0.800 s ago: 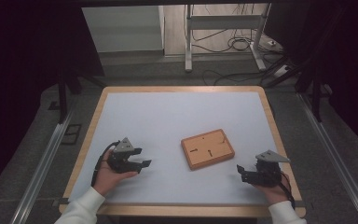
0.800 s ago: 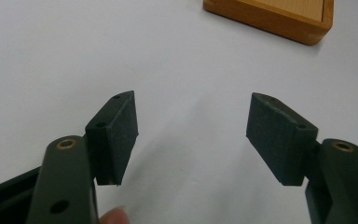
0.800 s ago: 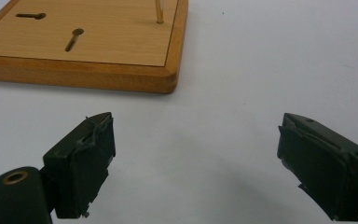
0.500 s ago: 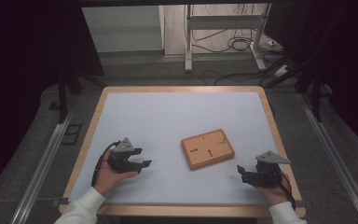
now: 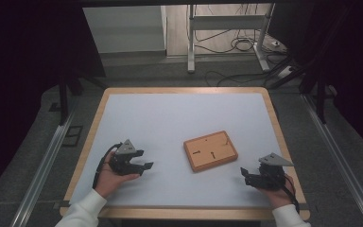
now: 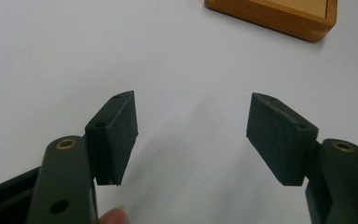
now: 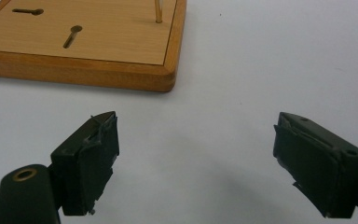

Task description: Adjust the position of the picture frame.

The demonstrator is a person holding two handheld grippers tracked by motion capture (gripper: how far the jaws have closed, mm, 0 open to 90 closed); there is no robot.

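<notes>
A flat wooden board (image 5: 211, 151) with dark slots in its face lies a little right of the table's middle. In the right gripper view the board (image 7: 81, 39) sits at the upper left, with a thin peg standing near its far edge. One corner of the board (image 6: 279, 16) reaches into the top of the left gripper view. My left gripper (image 5: 146, 166) rests at the front left, pointing right toward the board, jaws open with nothing between them (image 6: 191, 130). At the front right my right gripper (image 5: 244, 174) points left, also open over bare tabletop (image 7: 196, 154).
The white table top has a wooden rim (image 5: 184, 90). Beyond the far edge stand a metal frame (image 5: 191, 42) and loose cables (image 5: 238, 45) on the floor. Metal rails (image 5: 42, 165) run along both sides of the table.
</notes>
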